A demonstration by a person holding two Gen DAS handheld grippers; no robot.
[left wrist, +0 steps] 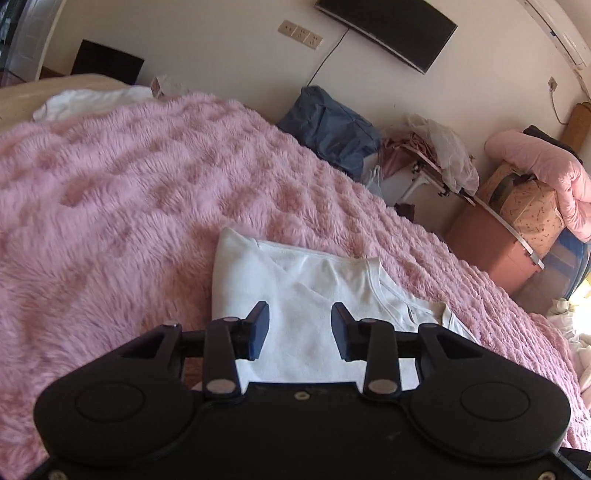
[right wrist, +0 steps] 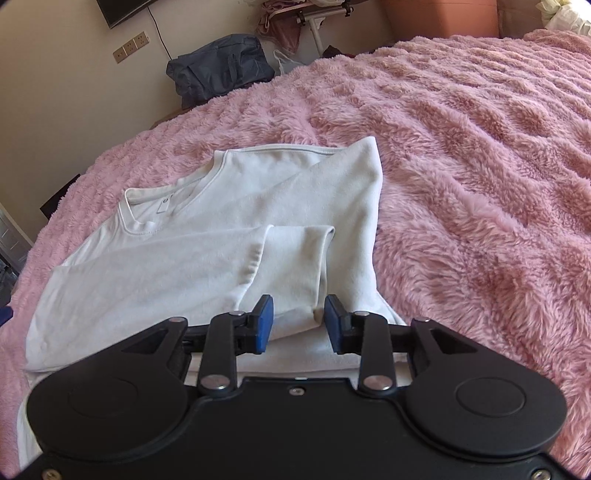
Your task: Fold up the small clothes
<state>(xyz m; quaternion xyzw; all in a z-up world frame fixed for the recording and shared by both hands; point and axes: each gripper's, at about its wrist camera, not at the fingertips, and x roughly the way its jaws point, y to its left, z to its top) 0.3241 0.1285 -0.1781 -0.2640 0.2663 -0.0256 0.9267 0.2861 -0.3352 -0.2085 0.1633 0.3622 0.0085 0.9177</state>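
Observation:
A white T-shirt lies flat on the pink fluffy blanket, with both sides folded in over the middle. In the right wrist view the shirt shows its collar at the left and a folded sleeve across the body. My left gripper is open and empty, hovering over the shirt's body. My right gripper is open and empty, just above the shirt's lower part near the folded sleeve edge.
Another white cloth lies at the bed's far end. Beyond the bed edge are a blue-grey bag, a rack with clothes, boxes and a wall TV.

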